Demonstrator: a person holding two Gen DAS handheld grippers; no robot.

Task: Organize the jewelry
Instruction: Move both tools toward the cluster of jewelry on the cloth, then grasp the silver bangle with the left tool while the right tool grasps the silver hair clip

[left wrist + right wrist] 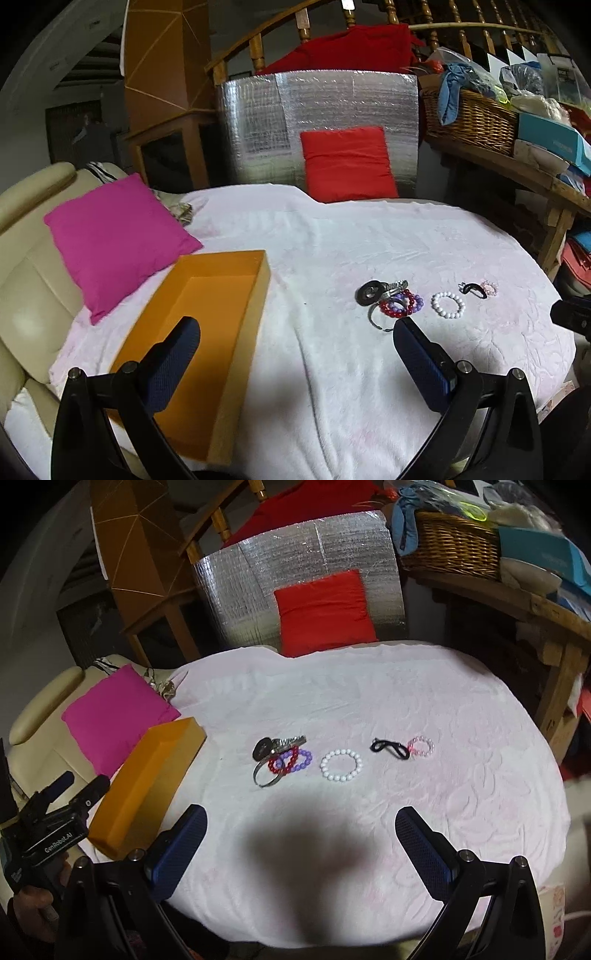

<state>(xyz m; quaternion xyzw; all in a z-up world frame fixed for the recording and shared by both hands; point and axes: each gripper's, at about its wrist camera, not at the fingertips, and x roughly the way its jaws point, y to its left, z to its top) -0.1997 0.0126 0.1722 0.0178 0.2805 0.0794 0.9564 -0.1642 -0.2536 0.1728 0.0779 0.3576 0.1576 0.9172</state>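
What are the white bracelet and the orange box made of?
The white bracelet looks like round, smooth beads, perhaps plastic, glass or stone; small glints show a glossy finish, but the exact material is unclear. The orange box looks like cardboard: thin straight walls, sharp folded corners and a flat matte surface without shine.

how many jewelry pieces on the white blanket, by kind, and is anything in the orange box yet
Beaded bracelets: 4 — red, purple, white, pink
Metal bangle: 1
Watch: 1
Black looped piece: 1, kind unclear
Total: 7
In orange box: 0 visible; all pieces lie on the white blanket.
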